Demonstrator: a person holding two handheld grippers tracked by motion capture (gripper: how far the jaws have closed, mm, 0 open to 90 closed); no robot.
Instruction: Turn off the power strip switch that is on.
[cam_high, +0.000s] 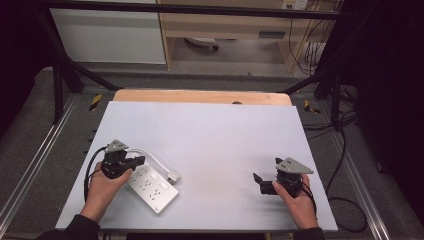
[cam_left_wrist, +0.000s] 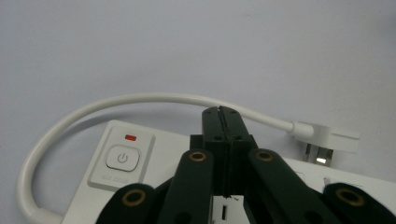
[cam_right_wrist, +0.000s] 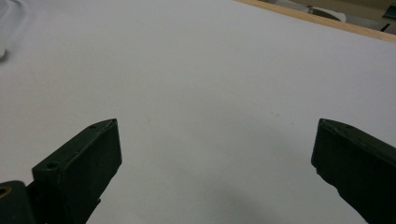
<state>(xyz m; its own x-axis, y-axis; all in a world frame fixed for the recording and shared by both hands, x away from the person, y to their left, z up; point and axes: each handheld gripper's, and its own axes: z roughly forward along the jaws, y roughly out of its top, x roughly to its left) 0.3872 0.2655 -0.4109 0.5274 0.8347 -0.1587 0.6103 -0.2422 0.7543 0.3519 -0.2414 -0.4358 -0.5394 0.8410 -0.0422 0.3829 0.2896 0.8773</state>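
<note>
A white power strip (cam_high: 151, 187) lies at the near left of the table, its white cord (cam_high: 150, 156) looping back to a plug (cam_high: 173, 176) beside it. In the left gripper view the strip (cam_left_wrist: 154, 154) shows a power button (cam_left_wrist: 122, 158) under a lit red lamp (cam_left_wrist: 130, 137), and the cord (cam_left_wrist: 93, 106) ends in the plug (cam_left_wrist: 334, 140). My left gripper (cam_high: 137, 161) hovers just over the strip, its jaws pressed together with nothing between them (cam_left_wrist: 220, 112). My right gripper (cam_high: 259, 181) rests at the near right, jaws wide apart and empty (cam_right_wrist: 215, 149).
The table carries a pale sheet (cam_high: 210, 135) with a wooden edge (cam_high: 200, 96) at the far side. Black frame bars (cam_high: 60, 75) and loose cables (cam_high: 345, 150) stand on the floor around the table.
</note>
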